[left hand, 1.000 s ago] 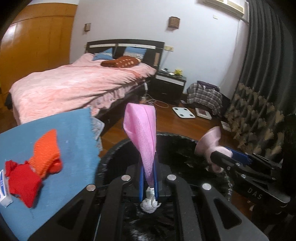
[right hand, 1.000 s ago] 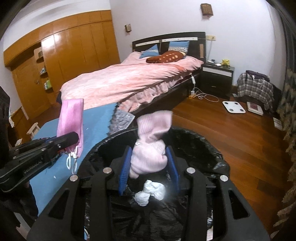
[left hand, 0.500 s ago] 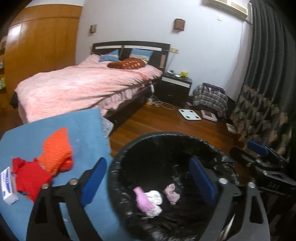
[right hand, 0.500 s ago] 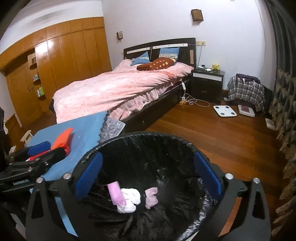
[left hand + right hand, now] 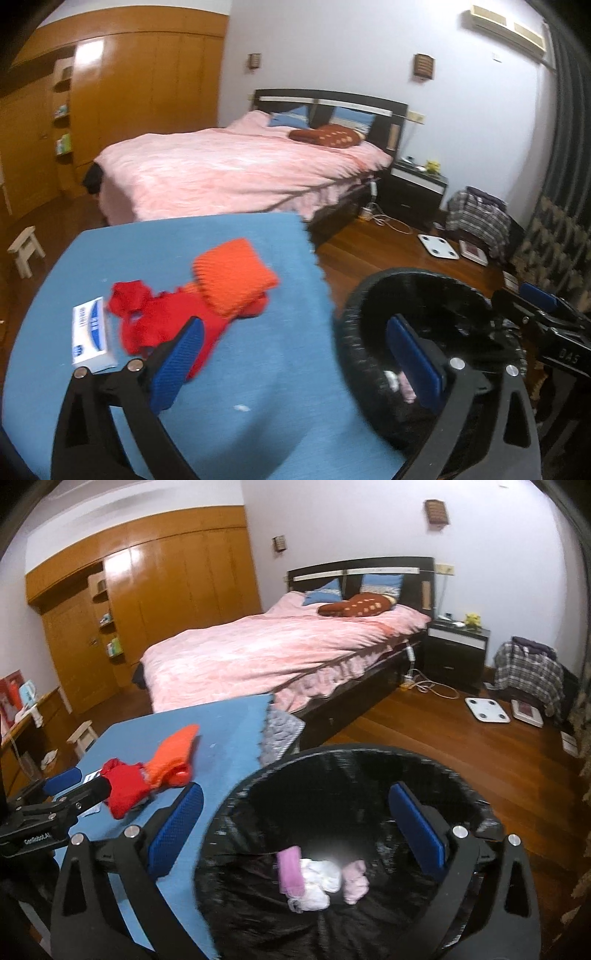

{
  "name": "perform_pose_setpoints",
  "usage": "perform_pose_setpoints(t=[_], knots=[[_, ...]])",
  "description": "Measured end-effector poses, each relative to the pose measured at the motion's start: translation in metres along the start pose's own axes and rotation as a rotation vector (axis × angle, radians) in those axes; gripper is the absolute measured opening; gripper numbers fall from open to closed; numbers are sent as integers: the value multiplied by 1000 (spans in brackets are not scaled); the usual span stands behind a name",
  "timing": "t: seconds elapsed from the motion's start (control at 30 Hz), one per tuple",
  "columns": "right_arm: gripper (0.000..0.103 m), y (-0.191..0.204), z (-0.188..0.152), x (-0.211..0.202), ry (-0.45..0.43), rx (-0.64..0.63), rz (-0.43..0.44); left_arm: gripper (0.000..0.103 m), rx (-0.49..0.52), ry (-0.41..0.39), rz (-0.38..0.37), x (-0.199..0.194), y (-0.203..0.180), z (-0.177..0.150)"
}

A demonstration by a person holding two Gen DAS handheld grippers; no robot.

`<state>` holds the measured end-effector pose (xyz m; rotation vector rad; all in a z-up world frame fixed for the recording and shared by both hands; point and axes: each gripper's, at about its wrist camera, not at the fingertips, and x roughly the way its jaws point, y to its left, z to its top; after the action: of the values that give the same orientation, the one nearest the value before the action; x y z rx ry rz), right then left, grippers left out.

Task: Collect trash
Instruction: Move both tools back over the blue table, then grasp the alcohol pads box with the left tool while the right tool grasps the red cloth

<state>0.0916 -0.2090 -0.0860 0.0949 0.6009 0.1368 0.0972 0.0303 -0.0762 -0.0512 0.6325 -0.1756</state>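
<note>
left wrist view: left gripper [image 5: 295,354] fingers spread wide, empty, over the blue desk [image 5: 147,251]. red cloth [image 5: 159,317] and orange sock [image 5: 232,280] lie at 11 o'clock, white packet [image 5: 90,334] at 9. right gripper [image 5: 295,830] fingers likewise open above the bin [image 5: 369,757]. risk: grasping one cloth drags the touching other off the desk.

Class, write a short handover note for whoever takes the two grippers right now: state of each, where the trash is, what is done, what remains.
Left gripper: open, holding nothing, over the blue table.
Right gripper: open, holding nothing, above the black bin.
Done: pink mask, white wad and pale pink cloth lie in the bin.
Left: red cloth, orange knit piece and small white-and-blue box on the table.
</note>
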Motion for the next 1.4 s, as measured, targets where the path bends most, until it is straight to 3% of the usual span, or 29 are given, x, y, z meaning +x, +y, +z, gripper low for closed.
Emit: perform_pose_setpoints(t=[0.5, 0.83, 1.07, 1.4], knots=[[98, 98, 2, 49, 44, -82, 138, 97, -86, -4, 185, -9, 100, -17], [98, 140, -2, 88, 84, -139, 174, 97, -166, 39, 327, 17, 171, -31], [98, 158, -6, 117, 117, -154, 187, 96, -214, 79, 364, 40, 198, -40], [98, 173, -14, 139, 154, -173, 204, 91, -224, 154, 361, 70, 215, -49]])
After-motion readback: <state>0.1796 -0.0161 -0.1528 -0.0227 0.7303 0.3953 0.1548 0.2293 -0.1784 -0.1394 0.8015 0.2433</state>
